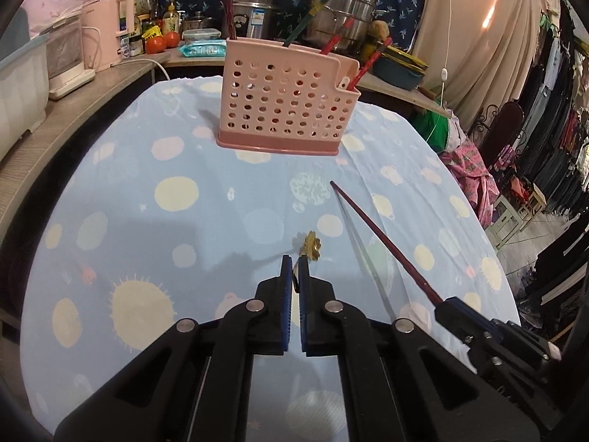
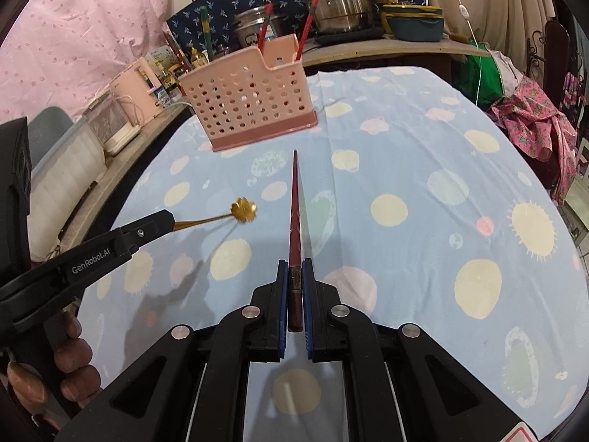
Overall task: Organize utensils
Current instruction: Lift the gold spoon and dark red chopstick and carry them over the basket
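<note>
A pink perforated utensil holder [image 1: 287,99] stands on the far side of the table and holds several chopsticks; it also shows in the right wrist view [image 2: 254,103]. My left gripper [image 1: 295,263] is shut on a small gold spoon [image 1: 312,246] with a flower-shaped bowl, held above the cloth; the spoon also shows in the right wrist view [image 2: 243,210]. My right gripper [image 2: 295,269] is shut on a dark red chopstick [image 2: 295,213] whose tip points toward the holder. The chopstick [image 1: 383,243] shows at the right of the left wrist view.
The table [image 1: 176,191] wears a light blue cloth with pale dots. Behind it a shelf carries steel pots [image 1: 342,18], a pink appliance [image 1: 110,33], tomatoes and bottles. Clothes hang at the far right.
</note>
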